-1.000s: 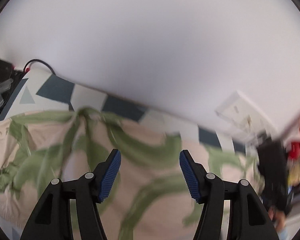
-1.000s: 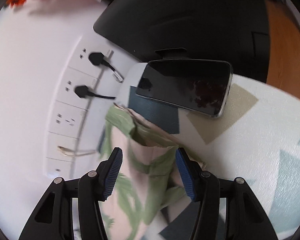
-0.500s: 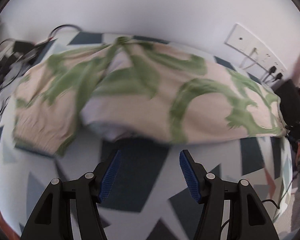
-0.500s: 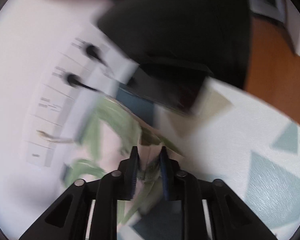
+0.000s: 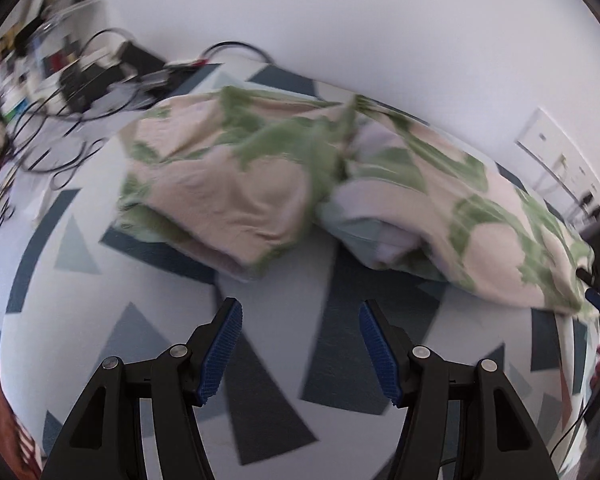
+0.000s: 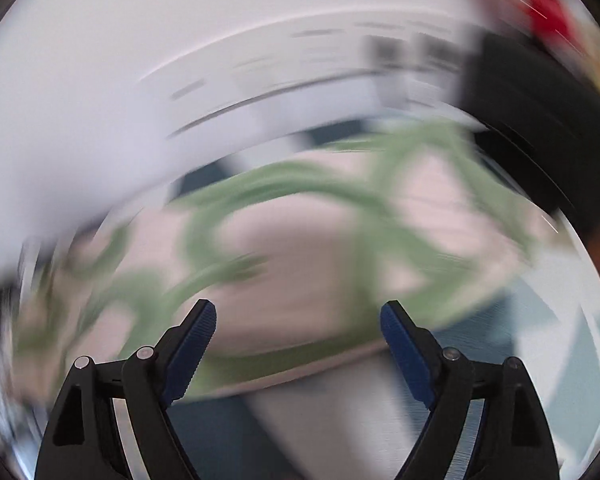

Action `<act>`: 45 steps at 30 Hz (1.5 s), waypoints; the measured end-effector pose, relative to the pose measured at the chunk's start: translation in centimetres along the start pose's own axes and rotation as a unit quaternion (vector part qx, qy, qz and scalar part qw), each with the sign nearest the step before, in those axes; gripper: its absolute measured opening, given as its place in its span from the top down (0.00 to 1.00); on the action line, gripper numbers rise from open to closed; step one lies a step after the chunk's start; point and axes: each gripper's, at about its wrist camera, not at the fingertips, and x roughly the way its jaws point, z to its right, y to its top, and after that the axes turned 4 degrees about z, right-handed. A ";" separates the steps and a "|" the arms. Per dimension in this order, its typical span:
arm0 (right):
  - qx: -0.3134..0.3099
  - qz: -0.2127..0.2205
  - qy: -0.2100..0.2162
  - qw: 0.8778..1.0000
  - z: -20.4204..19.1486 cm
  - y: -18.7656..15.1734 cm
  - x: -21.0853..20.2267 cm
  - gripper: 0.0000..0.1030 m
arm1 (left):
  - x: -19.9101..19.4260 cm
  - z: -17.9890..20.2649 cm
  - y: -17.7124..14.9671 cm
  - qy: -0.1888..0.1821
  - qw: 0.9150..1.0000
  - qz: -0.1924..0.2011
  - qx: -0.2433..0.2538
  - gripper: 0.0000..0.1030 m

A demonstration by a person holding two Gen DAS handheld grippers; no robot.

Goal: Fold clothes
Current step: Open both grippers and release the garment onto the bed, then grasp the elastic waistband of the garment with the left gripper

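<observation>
Left wrist view: both tongs, left tongs (image 5: 300, 346) and right tongs (image 6: 298, 350), gape empty short of the rumpled garment (image 5: 320, 184) on the counter (image 5: 140, 340). Its hem nears cables (image 5: 60, 128) beyond; dragging could snag them.

Motion is smearing the right wrist view, leaving the garment (image 6: 300, 256) and wall sockets (image 6: 412, 52) streaky; cables (image 5: 72, 120) are blurring at left.

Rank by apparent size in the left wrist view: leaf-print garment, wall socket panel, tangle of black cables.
1. leaf-print garment
2. tangle of black cables
3. wall socket panel
Fisheye distortion and differing distance make the last two unsure.
</observation>
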 end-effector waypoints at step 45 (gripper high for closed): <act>-0.342 -0.110 0.182 0.915 -27.0 -8.9 2.3 0.85 | 1.1 -8.0 3.3 -0.052 0.997 0.003 -0.048 0.95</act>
